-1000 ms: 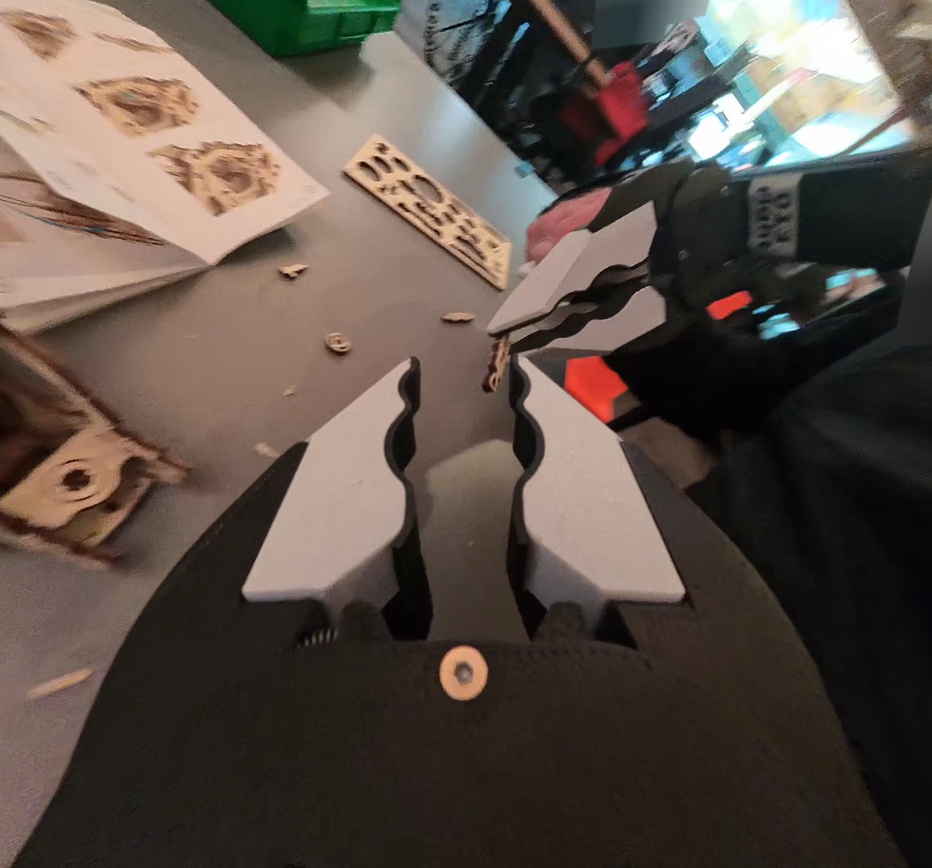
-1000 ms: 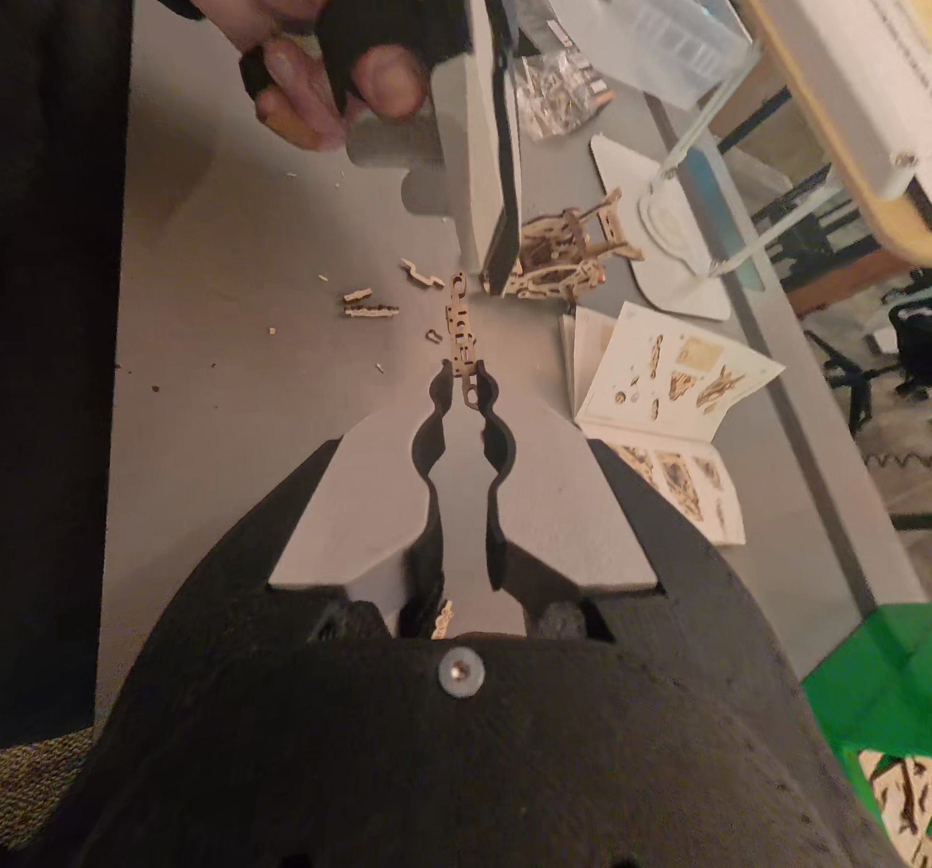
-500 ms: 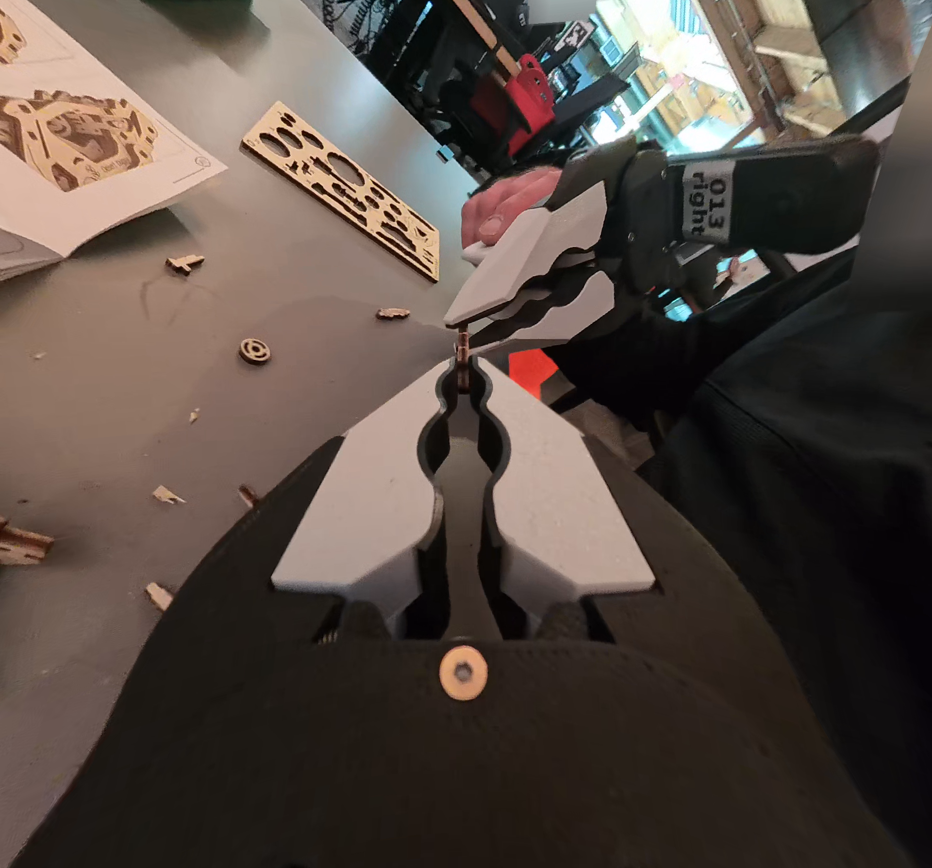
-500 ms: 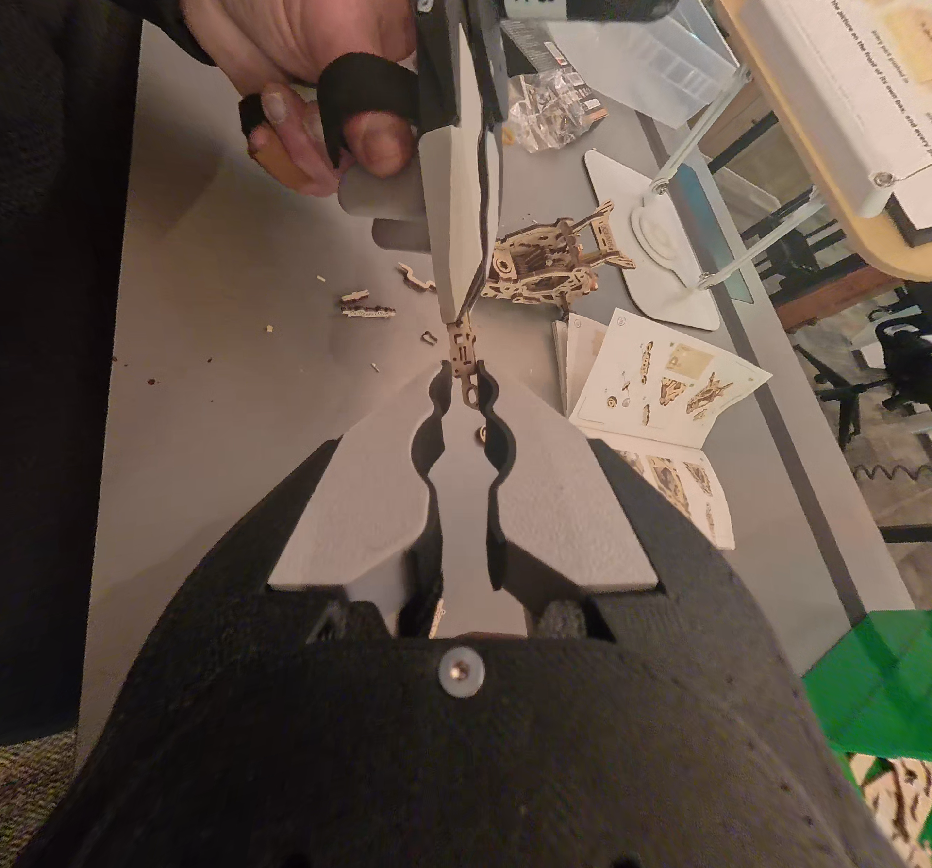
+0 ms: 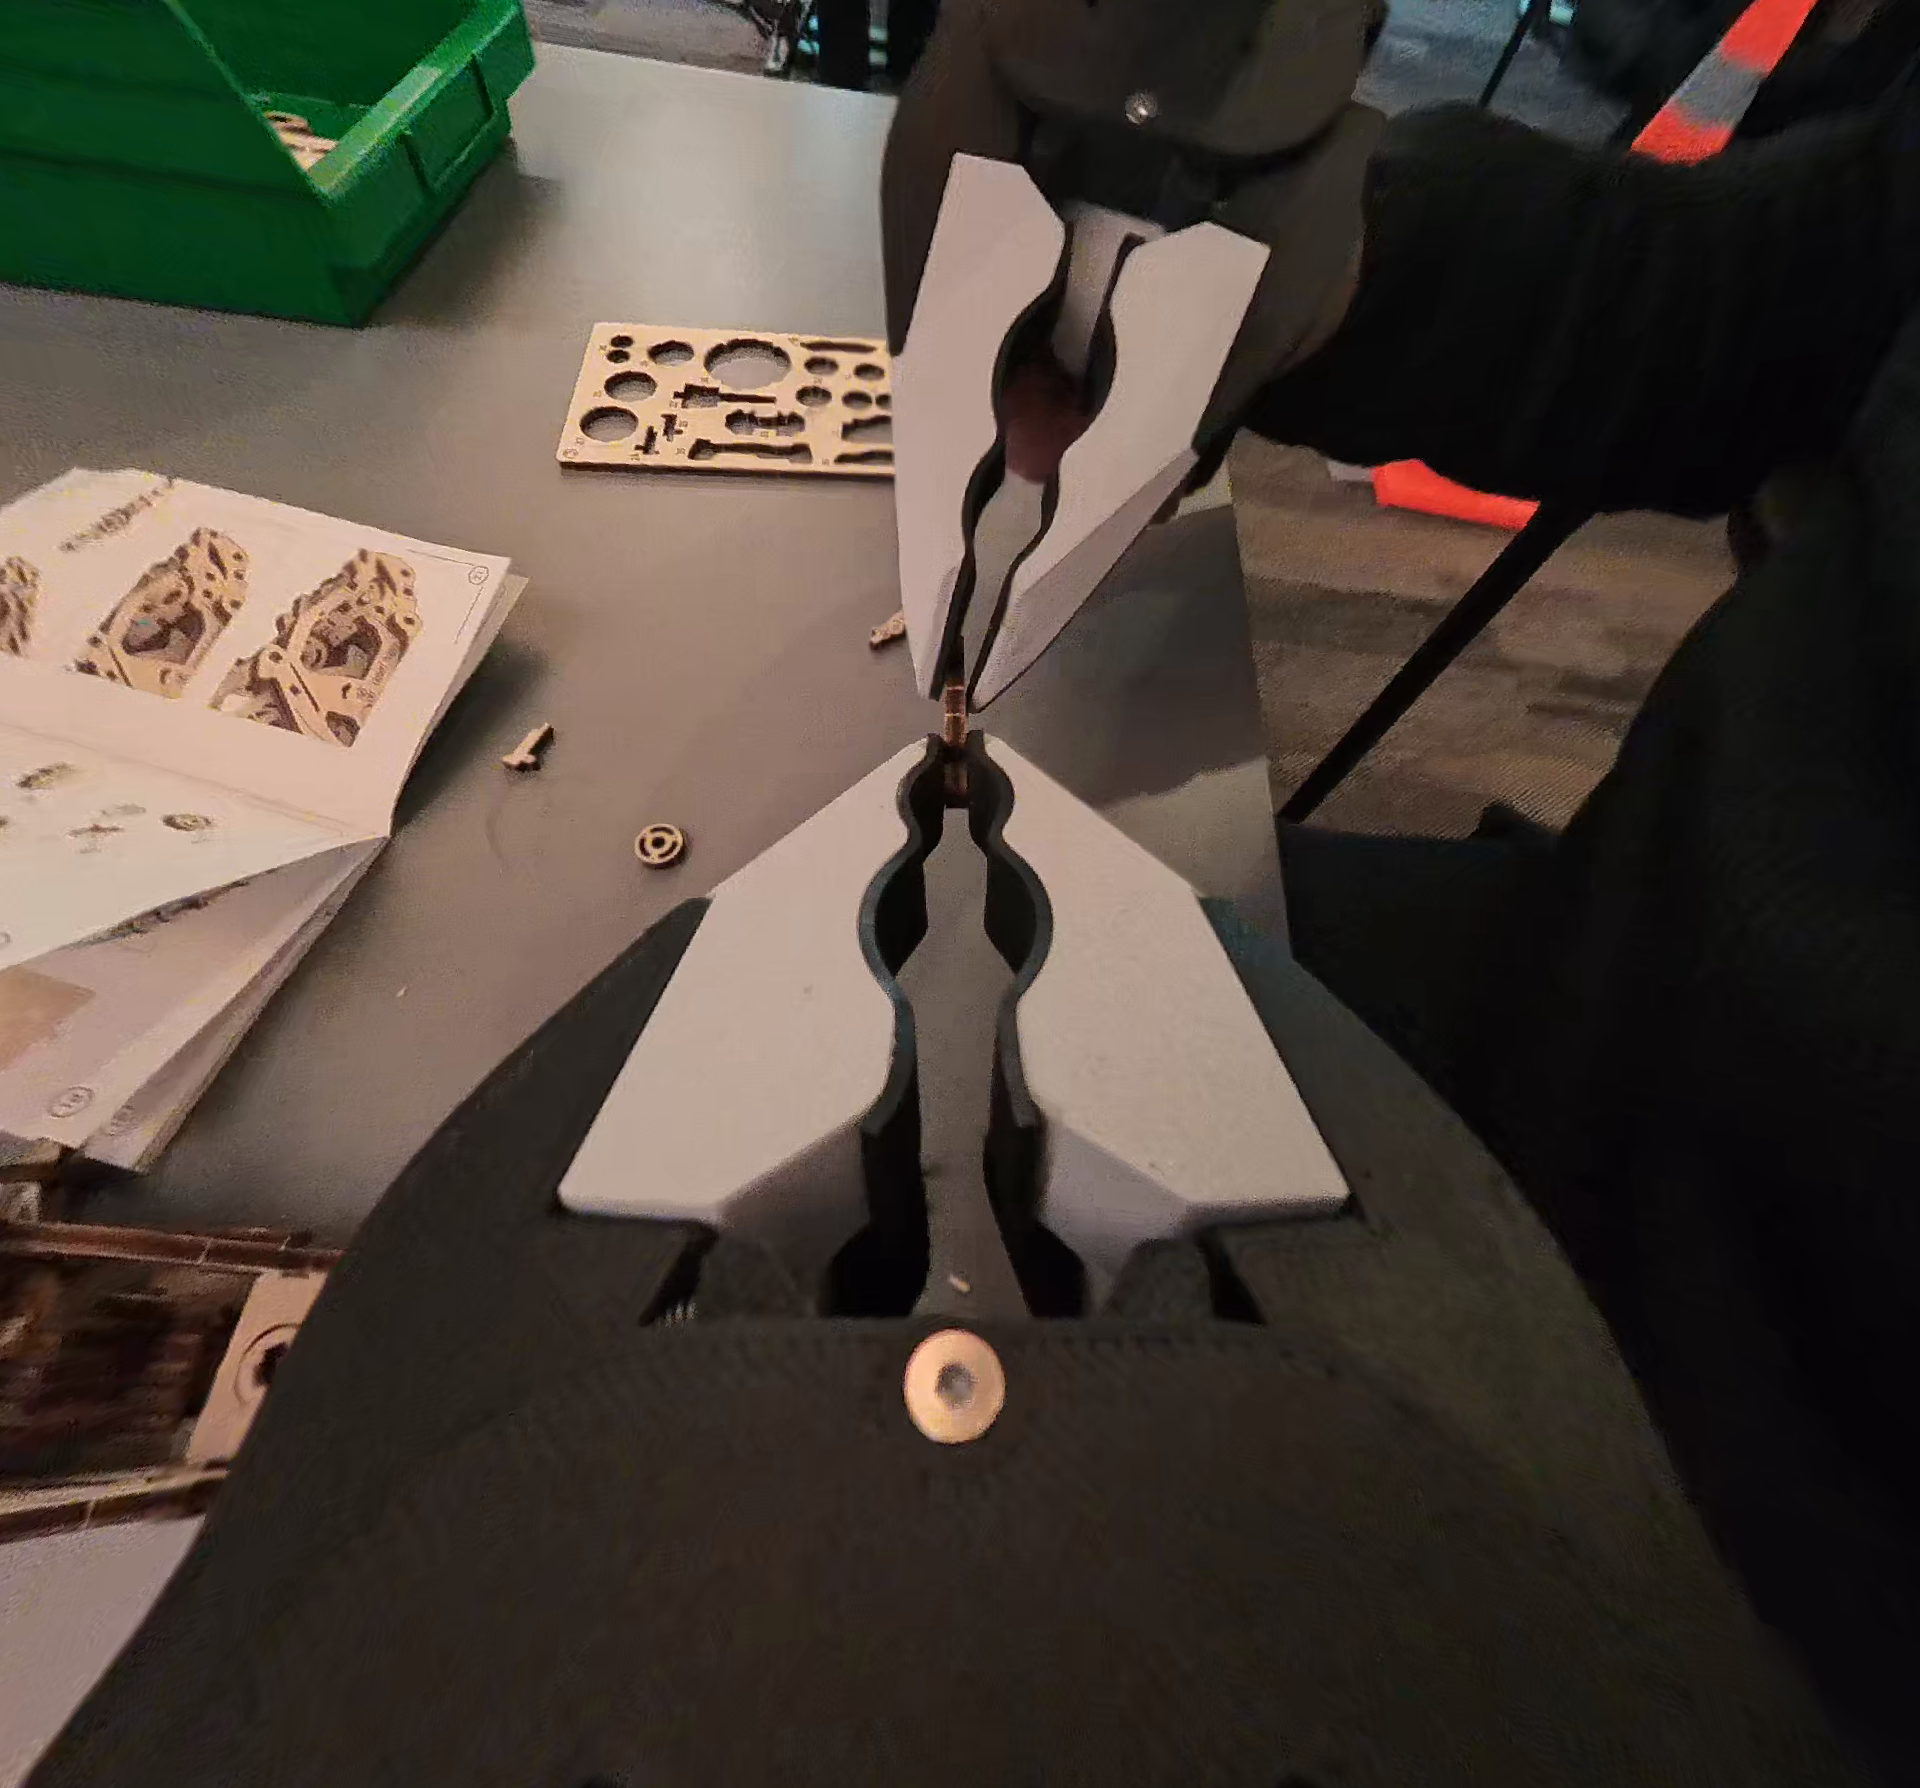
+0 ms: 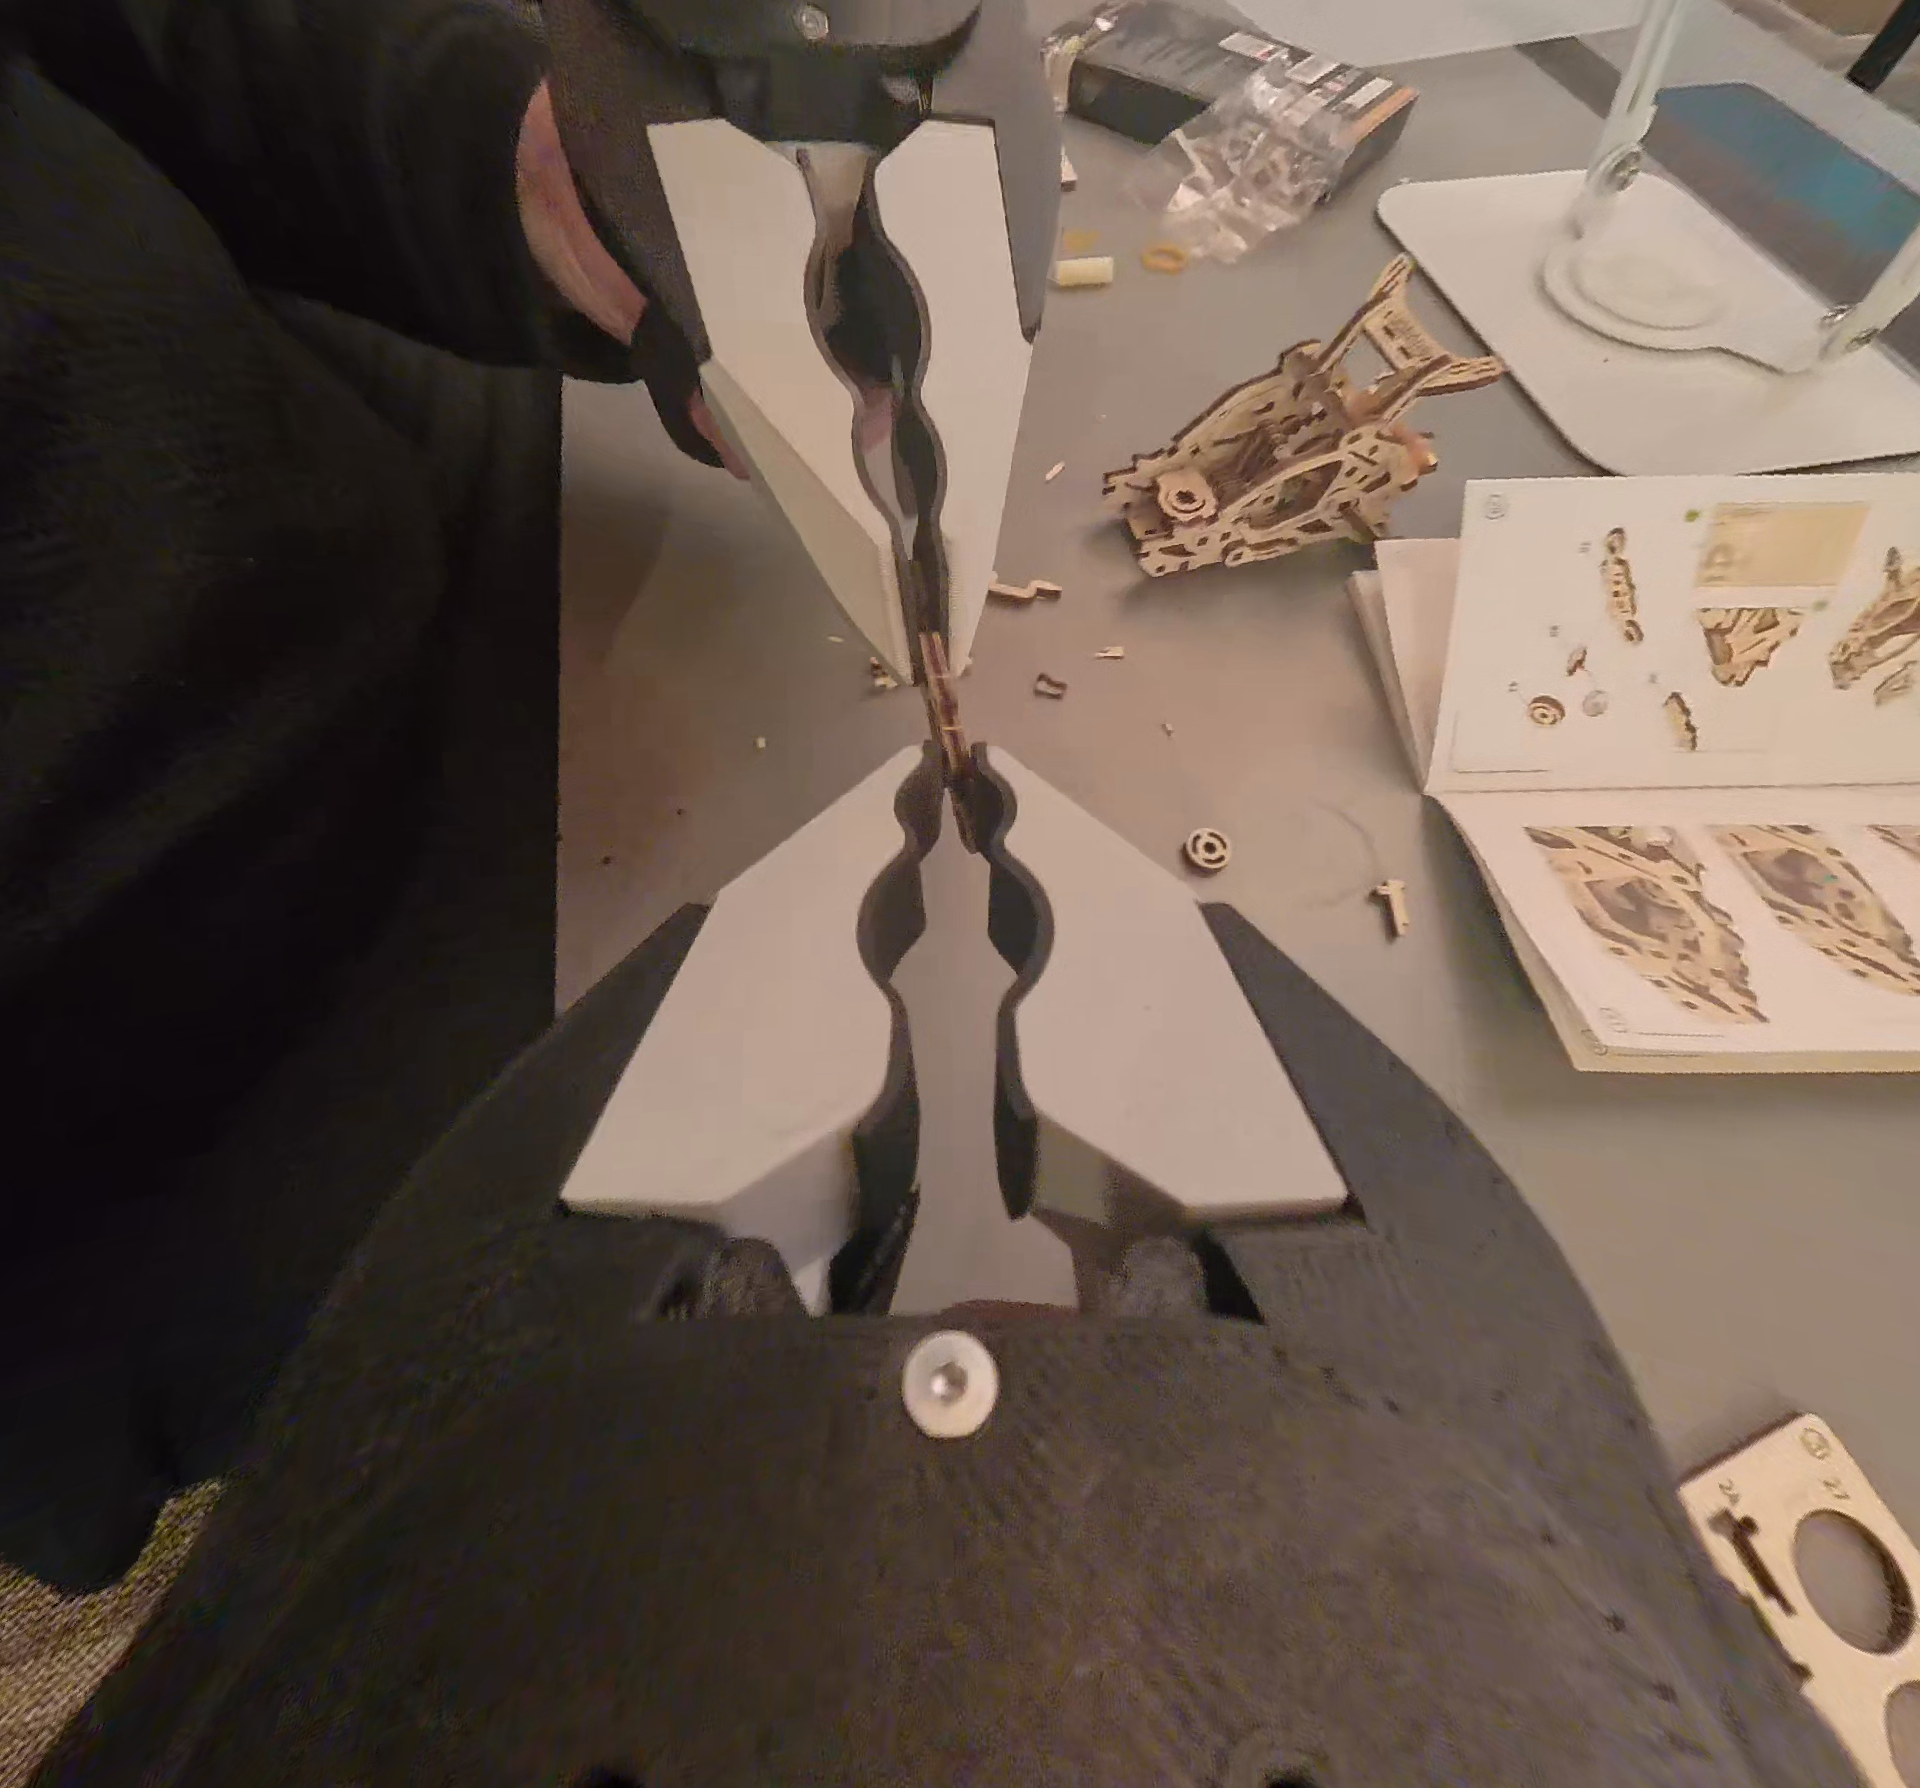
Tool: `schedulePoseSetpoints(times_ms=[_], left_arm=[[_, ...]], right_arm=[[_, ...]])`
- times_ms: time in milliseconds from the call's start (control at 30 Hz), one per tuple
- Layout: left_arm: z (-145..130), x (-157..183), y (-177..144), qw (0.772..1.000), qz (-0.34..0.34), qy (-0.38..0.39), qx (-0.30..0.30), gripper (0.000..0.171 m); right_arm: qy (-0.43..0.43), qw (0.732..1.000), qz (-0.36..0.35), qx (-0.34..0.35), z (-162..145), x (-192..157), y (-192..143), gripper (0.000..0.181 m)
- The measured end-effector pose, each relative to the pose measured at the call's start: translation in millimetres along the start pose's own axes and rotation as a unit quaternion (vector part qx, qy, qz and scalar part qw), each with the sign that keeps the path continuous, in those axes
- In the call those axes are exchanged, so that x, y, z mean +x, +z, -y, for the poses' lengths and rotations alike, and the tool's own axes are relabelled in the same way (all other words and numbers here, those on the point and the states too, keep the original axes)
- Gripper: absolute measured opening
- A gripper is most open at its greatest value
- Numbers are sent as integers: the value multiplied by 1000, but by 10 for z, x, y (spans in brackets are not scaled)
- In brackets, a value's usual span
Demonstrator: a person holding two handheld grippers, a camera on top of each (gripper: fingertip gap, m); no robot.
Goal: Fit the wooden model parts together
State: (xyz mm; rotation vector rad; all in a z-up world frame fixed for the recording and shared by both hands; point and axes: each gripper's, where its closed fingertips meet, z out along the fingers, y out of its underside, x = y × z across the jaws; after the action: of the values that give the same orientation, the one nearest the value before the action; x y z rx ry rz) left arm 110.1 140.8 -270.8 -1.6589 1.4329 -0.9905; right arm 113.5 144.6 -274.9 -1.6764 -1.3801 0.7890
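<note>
A thin, slotted wooden strip [image 5: 954, 725] is held in the air between both grippers, which meet tip to tip. My left gripper [image 5: 954, 764] is shut on one end of it. My right gripper [image 6: 954, 770] is shut on the other end of the strip [image 6: 943, 710]. In the left wrist view the right gripper [image 5: 958, 684] comes down from above. In the right wrist view the left gripper [image 6: 932, 652] does the same. The part-built wooden model [image 6: 1288, 450] lies on the grey table [image 6: 1195, 1063].
An open instruction booklet [image 5: 208, 699] lies left of the grippers. A punched plywood sheet [image 5: 727, 408] and a green bin [image 5: 239, 76] lie beyond. A small wooden ring [image 5: 660, 846] and loose scraps lie nearby. A white stand base [image 6: 1507, 315] and a bag of parts [image 6: 1236, 149] are far right. The part-built wooden model [image 6: 1288, 450] sits 15 cm or so from the ends of my left fingers. Seen from the left wrist view [image 5: 62, 1303] as well.
My left gripper was open a second ago and has shut on the free end of the strip. Both grippers have swung round and now face each other tip to tip.
</note>
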Motion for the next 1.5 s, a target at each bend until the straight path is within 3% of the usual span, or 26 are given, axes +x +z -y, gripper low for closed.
schedulePoseSetpoints(times_ms=[200, 333, 467, 567, 700, 1067, 1167, 1267, 1500], left_arm=[[-88, 161, -122, 1000, 7, -12, 8, 2], [-402, 165, -321, 997, 44, -49, -32, 17], [-729, 99, -537, 990, 91, -72, -80, 19], [-825, 104, -593, 987, 103, -72, -99, 18], [-908, 42, -571, 982, 126, -80, -117, 21], [-1080, -171, -379, 969, 154, -87, -172, 40], [-1061, -209, -348, 968, 159, -91, -171, 36], [-1055, -205, -330, 969, 154, -87, -169, 17], [-1063, -192, -357, 968, 169, -81, -168, 15]], right_arm=[[-42, 999, -20, 7, 34, -200, 59, 1], [-107, 991, -60, -49, -175, -271, 168, 1], [-142, 981, -87, -100, -413, -246, 211, 1], [-203, 962, -120, -137, -506, -185, 212, 1], [-230, 949, -110, -184, -680, -224, 277, 2], [-159, 976, -63, -137, -583, -396, 194, 13], [-142, 979, -69, -125, -566, -382, 150, 13], [-129, 981, -76, -121, -582, -365, 124, 14], [-101, 986, -85, -100, -553, -318, 78, 12]])
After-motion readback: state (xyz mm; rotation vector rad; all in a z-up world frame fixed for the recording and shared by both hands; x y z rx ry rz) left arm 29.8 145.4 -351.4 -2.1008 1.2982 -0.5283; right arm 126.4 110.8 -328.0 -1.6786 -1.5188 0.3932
